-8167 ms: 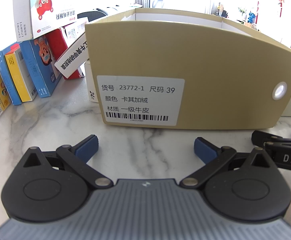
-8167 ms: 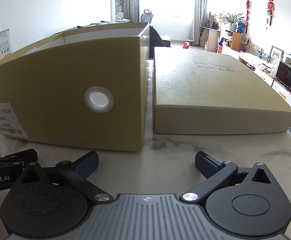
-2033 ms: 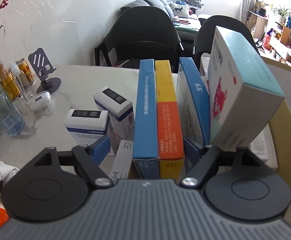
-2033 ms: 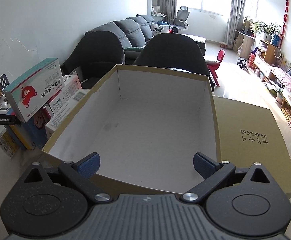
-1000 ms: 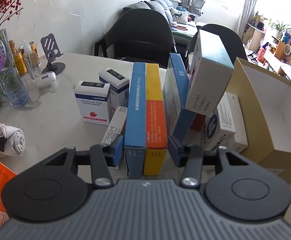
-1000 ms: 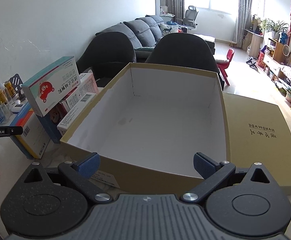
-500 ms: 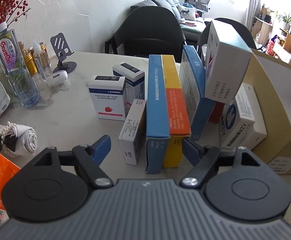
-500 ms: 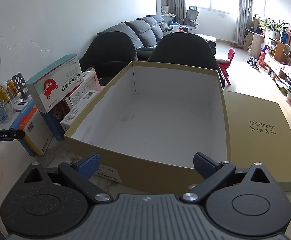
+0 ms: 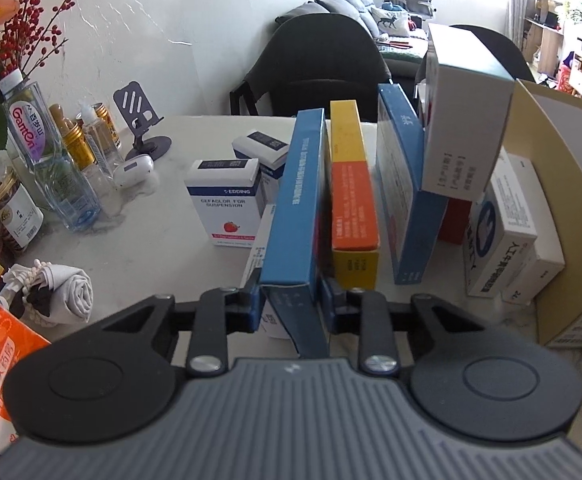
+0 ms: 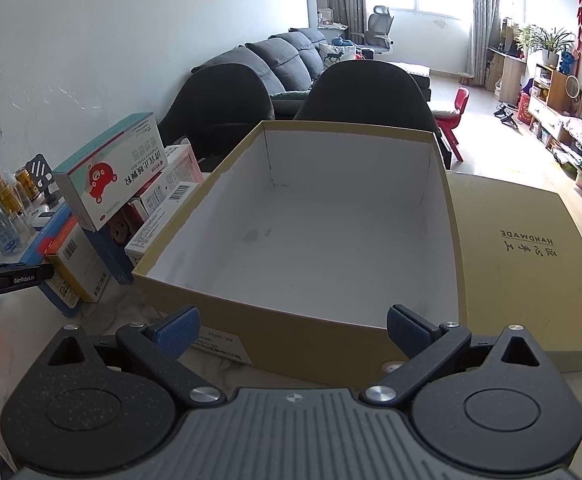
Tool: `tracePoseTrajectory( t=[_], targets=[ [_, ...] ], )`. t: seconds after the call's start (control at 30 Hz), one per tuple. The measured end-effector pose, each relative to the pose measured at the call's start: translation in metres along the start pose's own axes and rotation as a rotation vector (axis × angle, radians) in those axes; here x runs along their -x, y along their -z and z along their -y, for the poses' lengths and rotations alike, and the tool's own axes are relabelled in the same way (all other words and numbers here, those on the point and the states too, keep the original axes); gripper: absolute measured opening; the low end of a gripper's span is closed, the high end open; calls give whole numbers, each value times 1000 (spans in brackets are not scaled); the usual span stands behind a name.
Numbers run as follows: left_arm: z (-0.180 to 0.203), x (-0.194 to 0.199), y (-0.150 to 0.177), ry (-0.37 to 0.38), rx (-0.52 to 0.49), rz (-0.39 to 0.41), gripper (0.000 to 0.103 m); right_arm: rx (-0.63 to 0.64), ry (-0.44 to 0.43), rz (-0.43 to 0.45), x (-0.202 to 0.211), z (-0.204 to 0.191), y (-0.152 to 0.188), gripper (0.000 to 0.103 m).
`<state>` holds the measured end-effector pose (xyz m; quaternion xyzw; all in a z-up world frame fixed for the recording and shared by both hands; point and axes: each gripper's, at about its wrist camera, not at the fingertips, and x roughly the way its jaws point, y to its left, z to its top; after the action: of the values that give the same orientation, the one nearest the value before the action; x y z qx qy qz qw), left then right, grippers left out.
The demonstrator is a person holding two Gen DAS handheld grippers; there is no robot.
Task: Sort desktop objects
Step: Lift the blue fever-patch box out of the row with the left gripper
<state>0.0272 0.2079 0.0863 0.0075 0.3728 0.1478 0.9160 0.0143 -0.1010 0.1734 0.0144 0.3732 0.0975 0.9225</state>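
Note:
My left gripper [image 9: 291, 306] is shut on the near end of a tall blue box [image 9: 295, 208]. That box stands first in a row, beside a yellow and orange box [image 9: 353, 200] and another blue box [image 9: 403, 200]. A white and teal box [image 9: 463, 136] leans on top of the row. In the right wrist view my right gripper [image 10: 291, 332] hangs open with nothing in it, above the near wall of the open brown shoebox [image 10: 311, 248]. The shoebox is empty inside. The same blue box [image 10: 43, 240] shows at the far left, with the left gripper's finger [image 10: 11, 278] against it.
Small white medicine boxes [image 9: 225, 204] stand left of the row. Bottles and jars [image 9: 47, 168], a phone stand [image 9: 139, 120] and a rolled cloth [image 9: 67, 296] fill the table's left side. The shoebox lid [image 10: 523, 256] lies right of the shoebox. Dark chairs [image 10: 363, 92] stand behind the table.
Half a second ago my left gripper stood open before the row; now it has moved in and shut on the blue box alone. The right gripper has barely shifted.

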Motion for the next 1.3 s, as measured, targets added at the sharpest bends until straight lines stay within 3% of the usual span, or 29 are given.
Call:
tracePoseTrajectory(
  t=[0.4, 0.5, 0.57, 0.7, 0.83, 0.97, 1.13, 1.3],
  targets=[
    [5, 34, 26, 14, 25, 15, 21, -18, -21, 14, 1, -3, 13, 96],
    [2, 30, 19, -29, 30, 24, 25, -20, -23, 58, 4, -8, 19, 96],
    [0, 26, 14, -30, 35, 30, 31, -53, -65, 82, 8, -6, 23, 96],
    [7, 15, 10, -21, 16, 23, 40, -63, -64, 93, 9, -5, 27, 98],
    [8, 9, 7, 6, 38, 11, 40, -71, -58, 103, 10, -4, 29, 101],
    [13, 2, 3, -16, 34, 8, 40, -80, -53, 112, 11, -4, 32, 101],
    [16, -4, 3, -41, 25, -12, 23, -90, -47, 124, 13, -3, 36, 101],
    [11, -1, 6, -24, 51, -12, 21, -100, -43, 135, 16, 6, 37, 102]
  ],
)
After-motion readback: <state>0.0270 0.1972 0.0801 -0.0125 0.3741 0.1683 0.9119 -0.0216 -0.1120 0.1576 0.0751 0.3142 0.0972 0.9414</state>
